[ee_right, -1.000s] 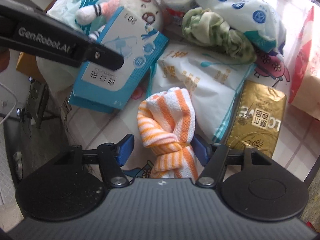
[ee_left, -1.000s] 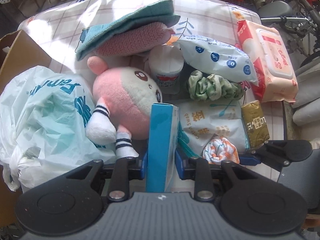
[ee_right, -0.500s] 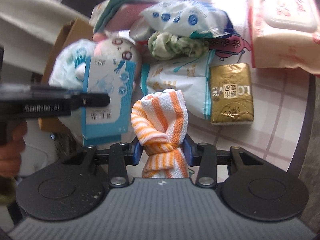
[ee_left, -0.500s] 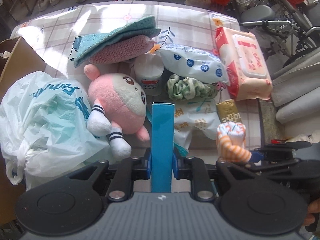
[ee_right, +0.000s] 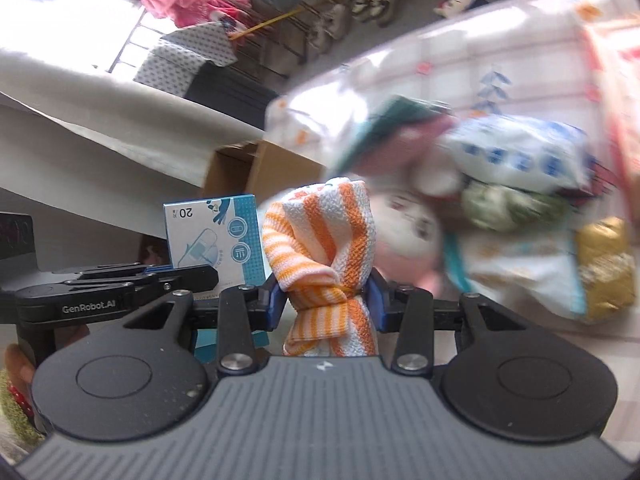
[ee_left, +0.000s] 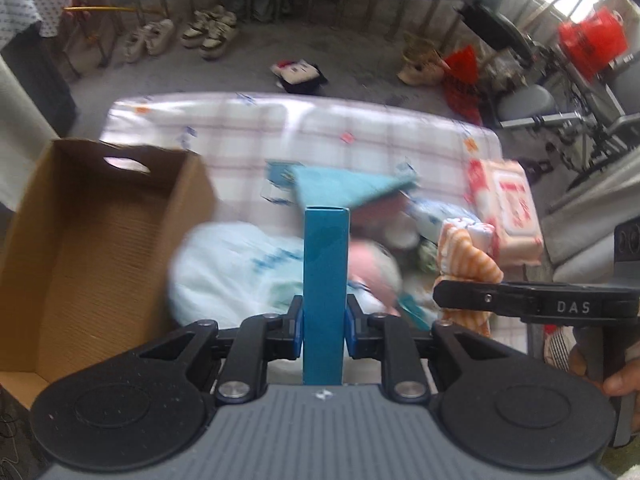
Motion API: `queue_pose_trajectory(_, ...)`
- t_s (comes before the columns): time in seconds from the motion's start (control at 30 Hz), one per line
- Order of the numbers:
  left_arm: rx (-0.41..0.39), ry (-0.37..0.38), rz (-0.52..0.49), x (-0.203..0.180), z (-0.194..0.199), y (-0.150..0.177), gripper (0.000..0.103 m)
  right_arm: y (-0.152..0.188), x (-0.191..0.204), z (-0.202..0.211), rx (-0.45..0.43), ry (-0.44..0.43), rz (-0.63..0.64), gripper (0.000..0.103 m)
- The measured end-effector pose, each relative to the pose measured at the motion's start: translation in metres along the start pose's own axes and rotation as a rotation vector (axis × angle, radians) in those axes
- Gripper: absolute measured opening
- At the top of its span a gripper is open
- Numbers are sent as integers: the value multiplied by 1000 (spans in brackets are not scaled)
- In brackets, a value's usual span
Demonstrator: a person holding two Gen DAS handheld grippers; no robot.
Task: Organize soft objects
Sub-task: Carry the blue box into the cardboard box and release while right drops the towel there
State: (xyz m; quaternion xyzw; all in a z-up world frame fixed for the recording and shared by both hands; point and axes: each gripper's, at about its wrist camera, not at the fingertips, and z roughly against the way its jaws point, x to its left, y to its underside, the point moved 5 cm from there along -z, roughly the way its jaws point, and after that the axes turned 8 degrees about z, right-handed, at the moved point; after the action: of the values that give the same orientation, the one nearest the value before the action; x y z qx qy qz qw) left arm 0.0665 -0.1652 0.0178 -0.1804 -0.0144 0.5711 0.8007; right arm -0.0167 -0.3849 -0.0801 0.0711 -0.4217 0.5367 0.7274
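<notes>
From the left wrist, the left tongs (ee_left: 324,326) are clamped on a slim blue box (ee_left: 326,280), which stands upright between the blue pads, lifted clear of the counter (ee_left: 280,128). To the left sits a cardboard box (ee_left: 92,240), open at the top; what shows of its inside is bare, so by my reading nothing has been sorted into it yet. Beyond the tongs the pile is blurred: a white plastic bag (ee_left: 240,268), a teal cloth (ee_left: 352,188), a pink plush toy (ee_left: 376,268) and a pack of wet wipes (ee_left: 508,212) can be made out, all on the counter. At the right edge the right tongs (ee_left: 448,296) come in from the side with an orange striped towel (ee_left: 468,256) in their grip. From the right wrist, those tongs are shut on the knotted middle of the towel, holding it up off the counter, with the blue box and the left tongs just beside it on the left. Behind lie a blue-dotted white packet (ee_right: 516,152), a green scrunchie (ee_right: 508,204), probably cloth though the blur makes that a guess, and a gold packet (ee_right: 604,264). So 2 things are picked up and in the air, none visibly stowed, and most of the heap is left to deal with.
</notes>
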Motion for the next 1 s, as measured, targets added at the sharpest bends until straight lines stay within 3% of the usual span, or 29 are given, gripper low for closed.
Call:
queue_pose_trajectory(0.23, -67, -66, 20, 122, 20, -65, 20, -54, 112, -81, -60, -86, 2, 40)
queue_pose_trajectory(0.47, 1, -177, -25, 229, -52, -107, 20, -99, 181, -216, -61, -30, -104, 40)
queue_pose_trajectory(0.6, 47, -235, -101, 266, -94, -116, 20, -105, 186, -294, -7, 57, -177, 40)
queue_pose_trajectory(0.7, 80, -222, -119, 283, -117, -119, 20, -103, 182, -338, 33, 99, -242, 40)
queue_pose_trajectory(0.9, 108, -216, -169, 295, -153, -124, 20, -101, 166, -399, 56, 150, -327, 42)
queue_pose_trajectory(1.0, 103, -228, -177, 299, -169, -128, 25, -104, 151, -421, 41, 155, -374, 43)
